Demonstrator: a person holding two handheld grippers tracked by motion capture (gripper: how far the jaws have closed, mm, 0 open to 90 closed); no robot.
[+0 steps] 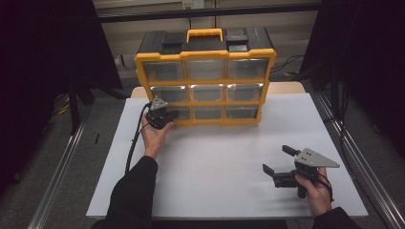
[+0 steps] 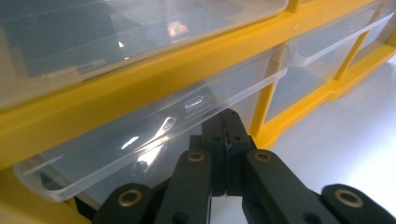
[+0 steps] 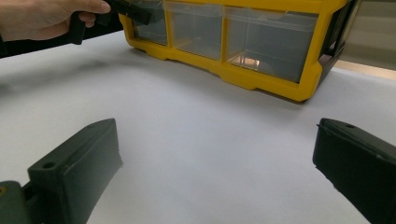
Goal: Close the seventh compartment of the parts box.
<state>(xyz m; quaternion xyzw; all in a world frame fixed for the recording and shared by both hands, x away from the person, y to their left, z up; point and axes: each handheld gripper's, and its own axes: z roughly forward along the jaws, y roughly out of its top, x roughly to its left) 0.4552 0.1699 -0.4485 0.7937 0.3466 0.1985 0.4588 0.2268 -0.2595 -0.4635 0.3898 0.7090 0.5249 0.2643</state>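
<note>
High view: the left gripper (image 1: 168,116) is held at the bottom-left drawer (image 1: 177,113) of the yellow drawer cabinet (image 1: 206,76), at 12 o'clock on the white table (image 1: 215,157); the right gripper (image 1: 277,162) is seen at 4 o'clock, jaws spread wide, nothing between. Left gripper view: jaws are pressed together just under the clear drawer lip (image 2: 154,140). Right gripper view: jaws are seen wide apart over bare table (image 3: 210,154), cabinet (image 3: 261,79) at 12 o'clock.

Dim room, dark edges — white table (image 1: 224,157) softly lit, glare on clear drawers (image 2: 140,135), foreground blurred
</note>
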